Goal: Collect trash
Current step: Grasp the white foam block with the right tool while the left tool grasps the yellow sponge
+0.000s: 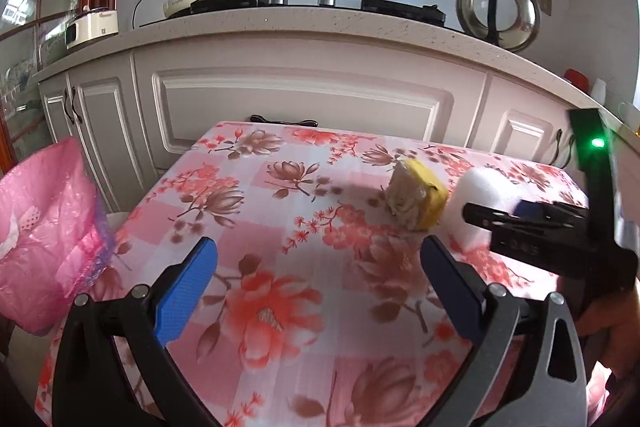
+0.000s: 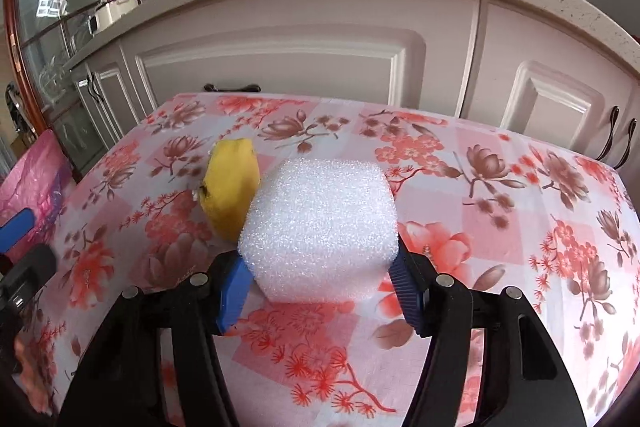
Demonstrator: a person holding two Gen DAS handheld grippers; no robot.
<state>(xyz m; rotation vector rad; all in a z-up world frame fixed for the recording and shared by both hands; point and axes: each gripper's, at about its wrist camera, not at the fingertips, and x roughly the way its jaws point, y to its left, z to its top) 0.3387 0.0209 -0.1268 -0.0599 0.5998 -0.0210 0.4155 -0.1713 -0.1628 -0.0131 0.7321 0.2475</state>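
Standing by the worktop (image 2: pixel 500 187) with its flowered cloth, I see the right gripper (image 2: pixel 318 285) with its jaws clenched against the two sides of a white foam block (image 2: pixel 320 223), which sits near the middle of the cloth, touching or just beside a yellow fruit peel (image 2: pixel 230 191). The foam looks very light and spongy, so it should give under the blue pads (image 2: pixel 232 287); a hold low across its flat sides seems right, firm enough not to slip yet not crushing. The peel looks limp and perhaps damp, better pinched across its thick edge. The left gripper (image 1: pixel 320 291) hovers with jaws released and nothing between them, a pink trash bag (image 1: pixel 44 235) off the worktop's left edge.
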